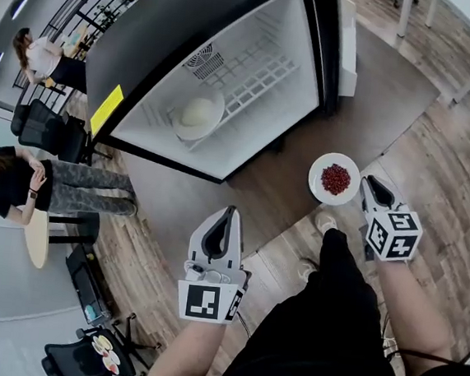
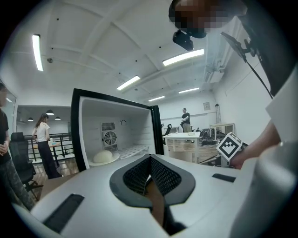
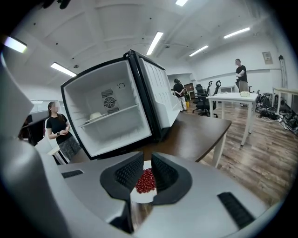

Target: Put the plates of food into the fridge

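Observation:
The small black fridge (image 1: 149, 51) stands open on a dark table (image 1: 384, 98). On its wire shelf sits a white plate with a pale mound of food (image 1: 197, 113), which also shows in the left gripper view (image 2: 103, 157). My right gripper (image 1: 366, 187) is shut on the rim of a white plate of red berries (image 1: 334, 178), held in front of the fridge; the berries (image 3: 145, 181) lie between its jaws. To the left and lower down, my left gripper (image 1: 230, 214) is shut with nothing in it and points toward the fridge (image 2: 116, 135).
The fridge door (image 1: 345, 45) hangs open at the right. Two people stand at the left (image 1: 28, 186) (image 1: 45, 57) near office chairs (image 1: 46, 128). My legs (image 1: 320, 332) fill the lower middle. A white table (image 3: 242, 98) and more people are farther off.

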A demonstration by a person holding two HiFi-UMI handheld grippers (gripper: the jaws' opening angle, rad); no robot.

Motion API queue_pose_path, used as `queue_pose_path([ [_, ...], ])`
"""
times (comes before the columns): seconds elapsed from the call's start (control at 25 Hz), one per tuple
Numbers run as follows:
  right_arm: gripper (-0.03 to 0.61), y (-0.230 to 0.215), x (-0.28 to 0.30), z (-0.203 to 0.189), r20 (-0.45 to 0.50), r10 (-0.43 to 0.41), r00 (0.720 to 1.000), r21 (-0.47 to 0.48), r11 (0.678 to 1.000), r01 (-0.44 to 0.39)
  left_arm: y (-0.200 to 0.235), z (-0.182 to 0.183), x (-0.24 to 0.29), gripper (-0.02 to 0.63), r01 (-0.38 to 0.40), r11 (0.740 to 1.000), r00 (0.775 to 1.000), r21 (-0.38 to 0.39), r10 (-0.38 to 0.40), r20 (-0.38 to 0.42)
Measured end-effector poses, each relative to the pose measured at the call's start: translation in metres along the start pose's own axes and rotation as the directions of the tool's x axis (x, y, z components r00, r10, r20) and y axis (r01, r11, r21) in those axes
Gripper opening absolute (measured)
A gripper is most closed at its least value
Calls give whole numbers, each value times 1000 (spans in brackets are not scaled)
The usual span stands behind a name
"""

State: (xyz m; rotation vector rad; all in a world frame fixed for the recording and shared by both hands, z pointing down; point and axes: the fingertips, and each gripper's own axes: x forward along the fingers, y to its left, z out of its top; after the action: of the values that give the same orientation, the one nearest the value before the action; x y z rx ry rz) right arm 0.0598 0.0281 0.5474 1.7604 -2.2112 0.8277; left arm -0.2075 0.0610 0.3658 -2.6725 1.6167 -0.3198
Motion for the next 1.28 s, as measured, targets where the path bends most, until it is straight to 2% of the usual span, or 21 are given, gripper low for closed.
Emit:
queue_pose_path([
  [0.4,62,-26,18,-55,-51,-36,998,96,994,41,-5,-12,14,3,31,999,998,43,-29,-52],
  [0.48,180,-29,25,-65,-67,-23,997,129,991,31,-5,-17,17,3,30,999,998,45,-27,-62],
  [0.52,184,-31,28,-70,-75,-19,997,145,989,30,-5,-20,19,3,30,999,997,44,-27,-67],
  [0.72,186,-41,38,-88,-98,-19,995,208,977,39,-9,-32,28,3,44,998,995,40,-41,-92],
  [1.12,184,-35,65,-115,-109,50,993,314,949,-14,-2,-45,36,3,45,997,989,62,-35,-146],
  [1.28,184,-38,73,-121,-106,61,993,376,927,-17,-1,-44,40,4,44,997,988,64,-34,-150],
])
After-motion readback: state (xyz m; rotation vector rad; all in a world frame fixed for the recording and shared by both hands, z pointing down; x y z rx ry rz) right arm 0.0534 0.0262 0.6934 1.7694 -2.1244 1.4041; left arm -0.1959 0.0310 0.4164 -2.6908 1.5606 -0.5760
